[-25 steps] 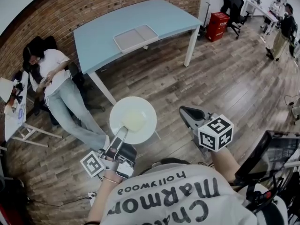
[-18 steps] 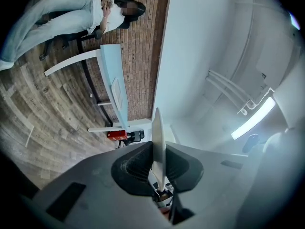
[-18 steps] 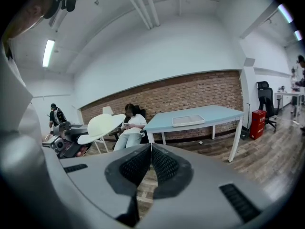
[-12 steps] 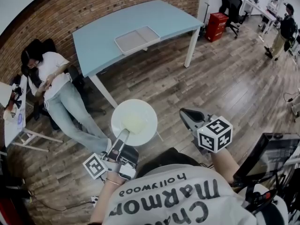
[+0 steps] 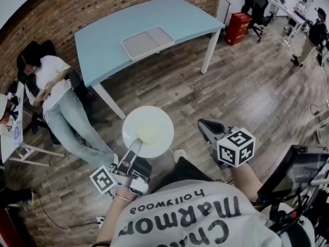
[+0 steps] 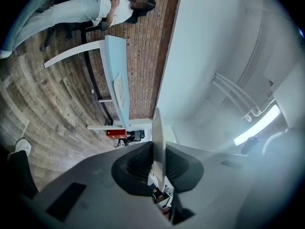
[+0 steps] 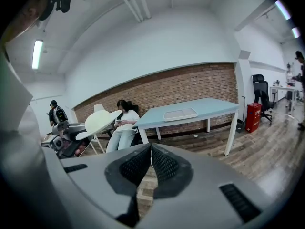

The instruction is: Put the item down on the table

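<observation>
Left tool [image 5: 134, 147] clamped on the rim of the round white plate [image 5: 149, 129], held above the wooden floor [image 5: 247, 86]; light-blue worktop [image 5: 110, 37] well apart at twelve o'clock. Right tool [image 5: 204, 124] at three o'clock of the plate, jaws together, empty.

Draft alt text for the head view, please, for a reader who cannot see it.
Seen from above, the left gripper holds a white plate by its rim over a wooden floor, while the right gripper is shut and empty beside it. Ahead stands a light-blue table bearing a grey tray.
</observation>
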The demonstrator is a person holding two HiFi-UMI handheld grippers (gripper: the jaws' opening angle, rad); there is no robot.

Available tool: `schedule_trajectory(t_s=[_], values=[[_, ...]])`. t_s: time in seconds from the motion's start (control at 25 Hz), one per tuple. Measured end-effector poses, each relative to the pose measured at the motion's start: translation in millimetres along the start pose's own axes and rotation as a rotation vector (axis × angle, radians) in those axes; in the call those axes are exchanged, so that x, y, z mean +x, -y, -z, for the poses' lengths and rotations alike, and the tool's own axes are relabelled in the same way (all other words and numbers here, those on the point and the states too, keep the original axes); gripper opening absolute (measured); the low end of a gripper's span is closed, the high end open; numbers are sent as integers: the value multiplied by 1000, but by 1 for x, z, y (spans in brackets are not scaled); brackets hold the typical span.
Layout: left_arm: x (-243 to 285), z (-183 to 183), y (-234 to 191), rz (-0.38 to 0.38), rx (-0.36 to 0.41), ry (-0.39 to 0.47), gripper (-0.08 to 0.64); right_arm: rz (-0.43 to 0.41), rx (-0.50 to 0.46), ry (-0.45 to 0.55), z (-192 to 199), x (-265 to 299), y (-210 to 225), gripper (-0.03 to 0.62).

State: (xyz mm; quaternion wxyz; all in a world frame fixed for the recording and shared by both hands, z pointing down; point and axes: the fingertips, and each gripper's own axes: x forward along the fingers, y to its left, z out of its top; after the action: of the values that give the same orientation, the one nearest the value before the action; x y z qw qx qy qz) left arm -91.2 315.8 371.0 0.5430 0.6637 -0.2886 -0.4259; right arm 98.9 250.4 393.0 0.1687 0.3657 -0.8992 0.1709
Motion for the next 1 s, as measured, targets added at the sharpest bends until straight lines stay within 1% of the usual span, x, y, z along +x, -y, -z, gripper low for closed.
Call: schedule_trajectory(t_s=[0.24, 0.44, 0.68, 1.0], values=[[41, -26, -9, -5, -5, 26, 28, -30, -10, -21, -22, 37, 32, 11], [77, -44, -21, -2, 30, 26, 28, -42, -15, -31, -38, 67, 64, 11], [120, -62, -33, -17, 9, 48, 28, -64, -8, -52, -55, 96, 99, 11], [167, -86, -44, -28, 30, 78, 28, -99, -20, -39, -85, 132, 140, 11]])
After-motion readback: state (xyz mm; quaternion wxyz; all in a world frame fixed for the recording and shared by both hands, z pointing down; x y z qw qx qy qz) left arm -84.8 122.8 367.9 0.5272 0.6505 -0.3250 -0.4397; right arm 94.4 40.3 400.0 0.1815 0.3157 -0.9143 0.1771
